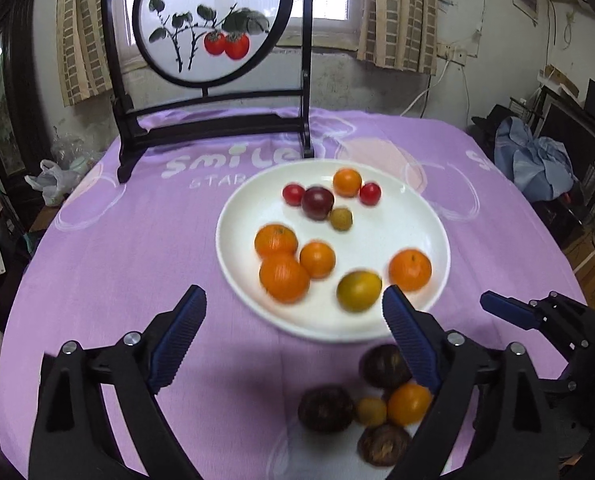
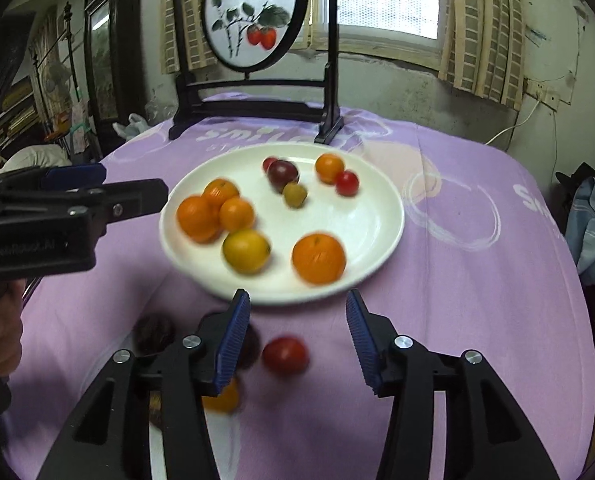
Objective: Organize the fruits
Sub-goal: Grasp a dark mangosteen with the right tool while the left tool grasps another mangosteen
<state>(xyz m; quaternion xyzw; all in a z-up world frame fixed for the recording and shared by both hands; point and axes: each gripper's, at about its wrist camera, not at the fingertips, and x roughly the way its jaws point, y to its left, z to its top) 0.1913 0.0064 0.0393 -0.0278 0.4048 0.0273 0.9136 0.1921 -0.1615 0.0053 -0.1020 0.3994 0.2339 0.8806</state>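
White plate point(image 1: 409, 320) at frame centre is being used to hold oranges point(image 1: 284, 277) and small red fruits; darker fruits point(image 1: 325, 408) are being left on the purple-clothed bench point(image 1: 117, 280) at lower frame. Both the left hand-held gripper point(image 1: 293, 312) and right hand-held gripper point(image 2: 297, 324) are being held open, nothing gripped

One white plate point(image 1: 425, 216) held five oranges point(image 1: 284, 276), two cherry tomatoes point(image 1: 370, 193), one plum point(image 1: 317, 202), one yellow-green citrus point(image 1: 359, 290); two grippers point(image 1: 293, 332) hovered.
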